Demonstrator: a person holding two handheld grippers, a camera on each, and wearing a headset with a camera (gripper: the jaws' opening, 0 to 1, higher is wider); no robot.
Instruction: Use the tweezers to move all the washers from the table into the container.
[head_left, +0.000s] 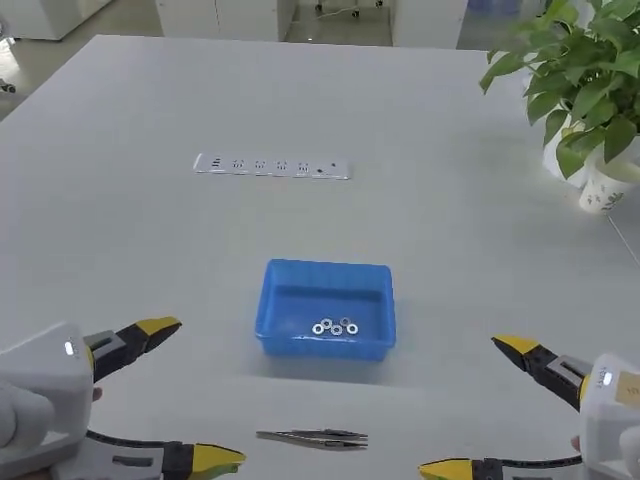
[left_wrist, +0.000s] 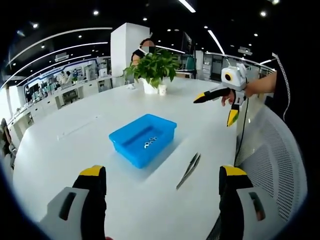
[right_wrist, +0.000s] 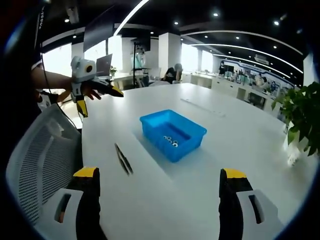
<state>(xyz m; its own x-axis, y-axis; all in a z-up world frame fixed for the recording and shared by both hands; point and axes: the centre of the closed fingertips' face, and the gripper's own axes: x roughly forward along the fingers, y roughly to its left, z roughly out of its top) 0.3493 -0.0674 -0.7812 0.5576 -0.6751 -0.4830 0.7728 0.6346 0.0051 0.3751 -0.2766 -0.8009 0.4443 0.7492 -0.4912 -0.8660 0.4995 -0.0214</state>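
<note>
Washers (head_left: 336, 327): small cluster of silver rings on the floor of the blue container (head_left: 328, 268), toward its near wall. Exact count is hard to call, they sit touching.

Tweezers (head_left: 315, 437): flat on the white table (head_left: 130, 240), just in front of the container, not touching it, lying crosswise in the head view.

Left gripper (head_left: 195, 392): jaws spread wide, nothing in them, off the near-left side of the tweezers.

Right gripper (head_left: 472, 405): also spread wide and empty, near-right side. Tweezers lie between the two.

Further back: white power strip (head_left: 272, 167) beyond the container; markings too small to read. Potted plant (head_left: 580, 70) at the far right in a white pot, print on it blurred.
</note>
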